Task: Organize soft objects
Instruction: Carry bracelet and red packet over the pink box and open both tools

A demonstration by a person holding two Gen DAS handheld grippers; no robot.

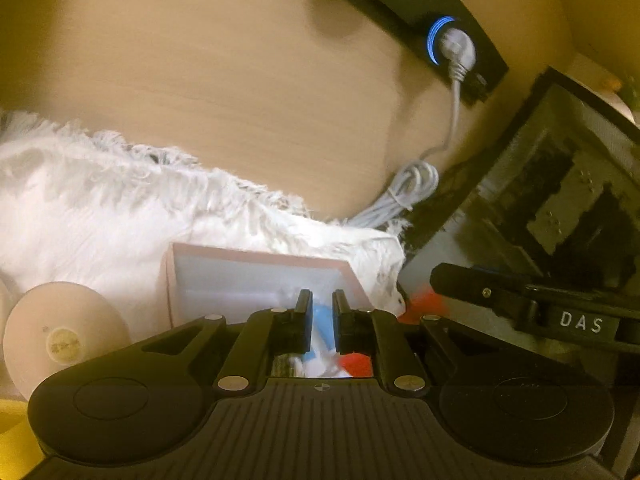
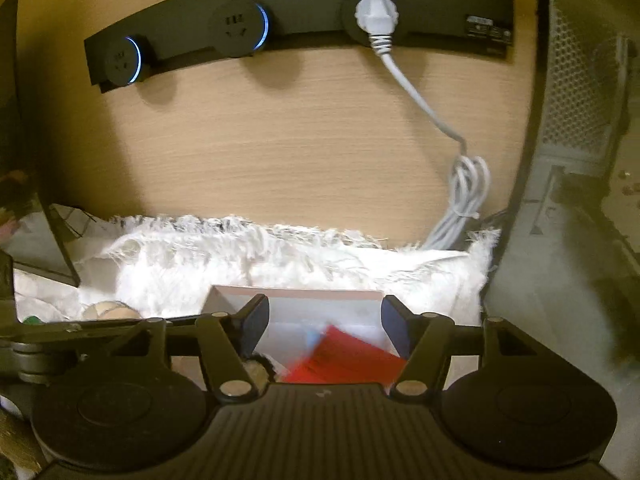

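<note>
A pink-rimmed white box [image 1: 256, 280] stands in front of a fluffy white cushion [image 1: 100, 208]. My left gripper [image 1: 322, 320] is above the box, its jaws nearly shut on a soft white, blue and red object [image 1: 320, 344]. In the right wrist view the same box [image 2: 320, 304] and cushion [image 2: 280, 256] show. My right gripper [image 2: 324, 320] is open over the box, and a red item [image 2: 344, 356] lies between and below its fingers. The right gripper's body [image 1: 520, 300] shows at the right of the left wrist view.
A wooden wall panel carries a black power strip [image 2: 300, 8] with a white plug and bundled cable [image 2: 464, 200]. A dark mesh-sided case [image 2: 580, 120] stands at the right. A round beige disc [image 1: 60, 336] lies left of the box.
</note>
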